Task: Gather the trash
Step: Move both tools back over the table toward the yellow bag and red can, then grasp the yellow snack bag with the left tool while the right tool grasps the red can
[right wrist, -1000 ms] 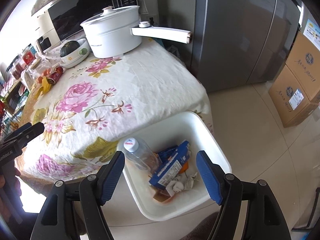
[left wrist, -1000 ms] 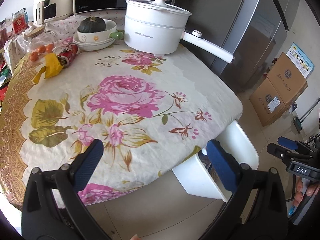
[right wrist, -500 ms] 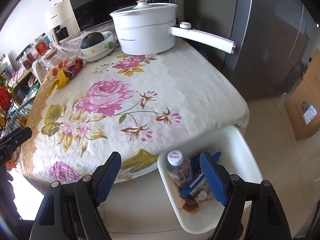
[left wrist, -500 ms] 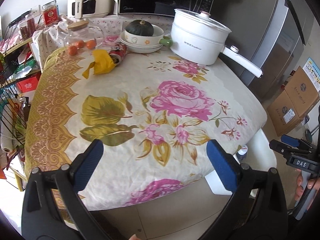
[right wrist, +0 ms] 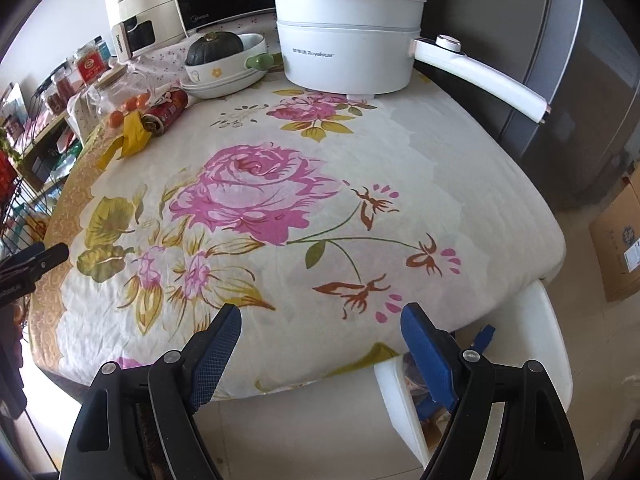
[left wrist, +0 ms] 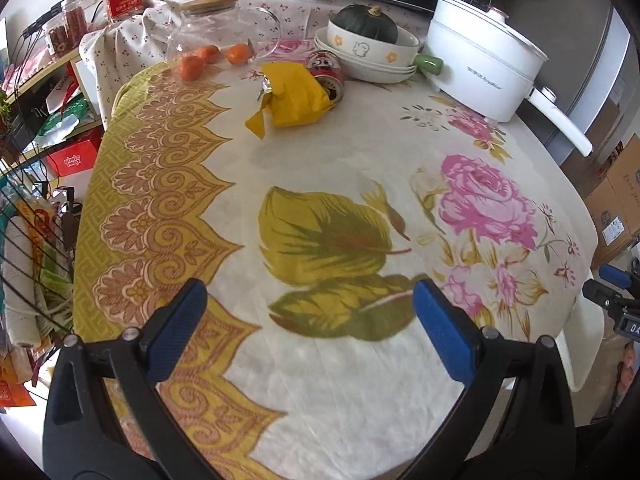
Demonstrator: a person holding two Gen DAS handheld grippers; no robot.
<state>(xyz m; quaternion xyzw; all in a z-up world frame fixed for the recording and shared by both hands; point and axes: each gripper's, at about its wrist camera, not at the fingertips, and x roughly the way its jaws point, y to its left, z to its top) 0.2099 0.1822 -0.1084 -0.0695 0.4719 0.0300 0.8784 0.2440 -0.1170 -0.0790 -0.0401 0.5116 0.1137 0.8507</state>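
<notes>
A crumpled yellow wrapper point(left wrist: 294, 98) lies at the far side of the flowered tablecloth point(left wrist: 360, 184), touching a red drink can point(left wrist: 327, 76) lying on its side. Both show in the right wrist view, wrapper point(right wrist: 132, 132) and can point(right wrist: 166, 114). My left gripper point(left wrist: 310, 334) is open and empty above the near table edge. My right gripper point(right wrist: 320, 348) is open and empty at the table's near edge. The white trash bin point(right wrist: 548, 344) stands on the floor by the table corner, partly hidden, with trash inside.
A white electric pot point(right wrist: 348, 40) with a long handle point(right wrist: 484, 76), stacked bowls holding a dark squash point(left wrist: 366, 26), a glass jar with oranges point(left wrist: 212, 46), a microwave and an appliance stand at the back. A wire rack point(left wrist: 28, 248) is left, cardboard boxes point(right wrist: 616, 240) right.
Both grippers have swung away from the bin toward the table. The left view now faces the table's left part with the wrapper and can closer; the bin has slid to the right view's corner.
</notes>
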